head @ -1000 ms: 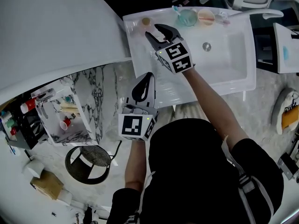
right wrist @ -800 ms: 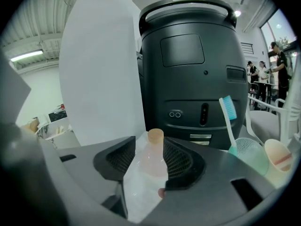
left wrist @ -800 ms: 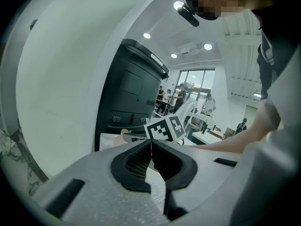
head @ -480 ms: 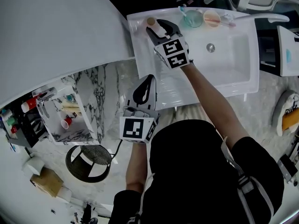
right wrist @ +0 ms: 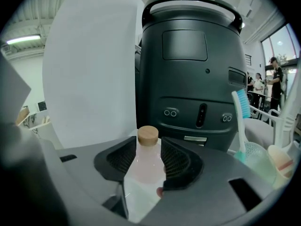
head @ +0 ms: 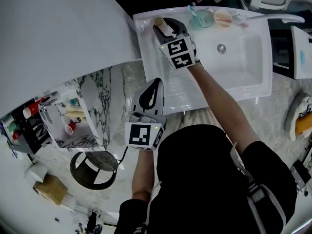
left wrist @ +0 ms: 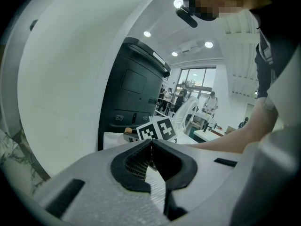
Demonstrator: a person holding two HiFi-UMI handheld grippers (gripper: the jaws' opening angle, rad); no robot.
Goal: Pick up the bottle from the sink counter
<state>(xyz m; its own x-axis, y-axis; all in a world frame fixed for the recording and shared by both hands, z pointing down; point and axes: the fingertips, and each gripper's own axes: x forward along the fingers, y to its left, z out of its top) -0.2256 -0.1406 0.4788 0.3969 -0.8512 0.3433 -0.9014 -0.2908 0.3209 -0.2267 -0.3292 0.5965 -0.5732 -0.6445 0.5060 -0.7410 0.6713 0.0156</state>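
- Bottle (right wrist: 146,173) stands upright at the far-left corner of the counter (head: 146,52), cap up, long axis vertical.
- Right gripper (right wrist: 148,149): jaws apart, one on each side of the bottle. They have just been closing a little with it between them. Pads sit just beside its shoulders; I judge no clamp yet.
- Bottle lies dead ahead in the gap, so the next move looks like a squeeze, then a lift.
- Left gripper (left wrist: 151,145): jaws together, empty, by the near-left corner, well apart from the bottle.

No readable text, labels or numbers anywhere.
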